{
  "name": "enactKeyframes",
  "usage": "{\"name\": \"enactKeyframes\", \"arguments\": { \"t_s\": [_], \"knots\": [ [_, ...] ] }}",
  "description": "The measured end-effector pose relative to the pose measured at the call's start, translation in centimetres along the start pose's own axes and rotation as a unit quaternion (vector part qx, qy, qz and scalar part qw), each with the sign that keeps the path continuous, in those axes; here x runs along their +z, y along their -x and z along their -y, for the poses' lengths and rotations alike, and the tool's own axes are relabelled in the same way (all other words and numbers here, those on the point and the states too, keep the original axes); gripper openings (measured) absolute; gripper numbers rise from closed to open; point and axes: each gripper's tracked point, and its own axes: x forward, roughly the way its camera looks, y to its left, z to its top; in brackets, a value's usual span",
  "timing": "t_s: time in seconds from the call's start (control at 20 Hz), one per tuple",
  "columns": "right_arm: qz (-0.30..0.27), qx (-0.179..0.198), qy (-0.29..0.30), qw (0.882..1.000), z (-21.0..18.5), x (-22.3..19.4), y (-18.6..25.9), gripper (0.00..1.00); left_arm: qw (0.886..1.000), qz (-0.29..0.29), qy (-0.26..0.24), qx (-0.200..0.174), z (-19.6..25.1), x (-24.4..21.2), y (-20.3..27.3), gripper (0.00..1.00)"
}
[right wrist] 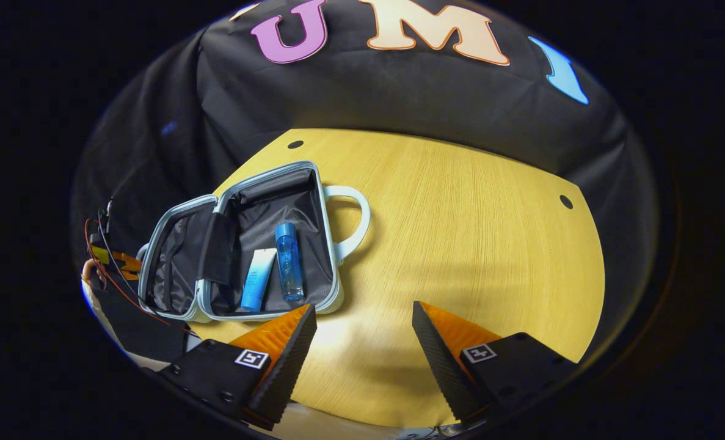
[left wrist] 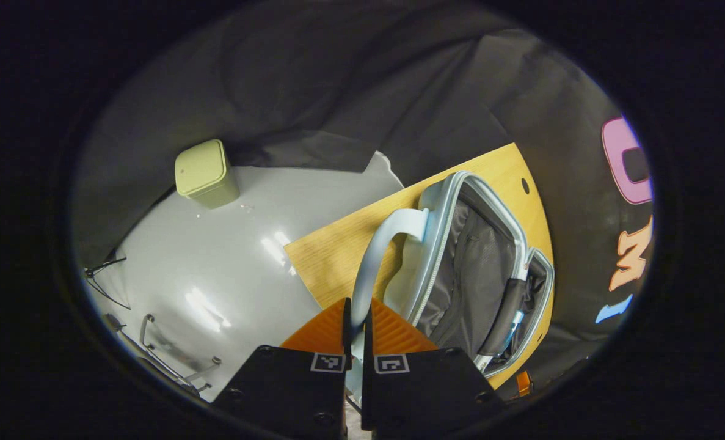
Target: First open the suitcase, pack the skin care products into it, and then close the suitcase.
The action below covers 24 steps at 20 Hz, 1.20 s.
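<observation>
— Two products lie in the open suitcase [right wrist: 240,244]: a clear blue bottle [right wrist: 288,261] and, just left of it, a pale tube [right wrist: 258,279]. Both rest on the dark lining of the right half, side by side, pointing toward the near rim.

— And the left half?

— A dark flap [right wrist: 217,247] hangs over the hinge between the halves. Whether anything sits under it cannot be told. The lid half stands raised in the left gripper view.

— Where does the case sit?

— On the wooden table [right wrist: 460,244], toward its left side. One handle [right wrist: 353,223] sticks out on the right, flat over the wood.

— The grippers?

— The left gripper [left wrist: 357,324] has its fingers pressed together on the other pale handle [left wrist: 377,256], at the lid's edge. The right gripper [right wrist: 362,342] hovers over the near part of the table, jaws wide apart, holding nothing; its left finger [right wrist: 283,348] is just beside the case's near rim.

— Anything around?

— Off the table's left edge, a grey floor [left wrist: 215,256] with a green bin [left wrist: 206,173] far off, plus a metal frame [left wrist: 173,360] near. Two holes [right wrist: 565,201] mark the tabletop's far side.
</observation>
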Motion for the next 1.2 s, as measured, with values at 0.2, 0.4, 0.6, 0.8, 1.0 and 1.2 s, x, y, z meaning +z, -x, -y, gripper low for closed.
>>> {"name": "enactKeyframes", "arguments": {
  "t_s": [0.2, 0.4, 0.6, 0.8, 1.0, 1.2],
  "knots": [
    [0.001, 0.006, -0.008, 1.0, 0.1, 0.1, 0.1, 0.99, 0.999, 0.039, 0.002, -0.037, 3.3, 1.6, 4.0, 0.02],
    [0.003, 0.015, -0.017, 1.0, 0.5, -0.1, 0.0, 0.95, 0.996, 0.066, -0.034, -0.053, 6.3, 2.0, 7.9, 0.02],
    [0.007, 0.022, -0.03, 0.999, 1.5, -0.3, 0.1, 0.99, 0.99, 0.099, -0.081, -0.067, 11.2, 1.7, 11.0, 0.02],
    [0.017, 0.026, -0.054, 0.998, 3.4, -0.2, 0.9, 0.95, 0.981, 0.125, -0.102, -0.113, 16.9, 1.0, 13.6, 0.03],
    [0.03, 0.021, -0.061, 0.997, 6.1, 0.2, 1.7, 0.99, 0.971, 0.137, -0.148, -0.126, 21.9, -0.5, 14.9, 0.03],
    [0.041, 0.011, -0.056, 0.997, 8.3, 0.8, 2.2, 0.99, 0.959, 0.135, -0.189, -0.165, 28.3, -3.3, 15.3, 0.03]
  ]
}}
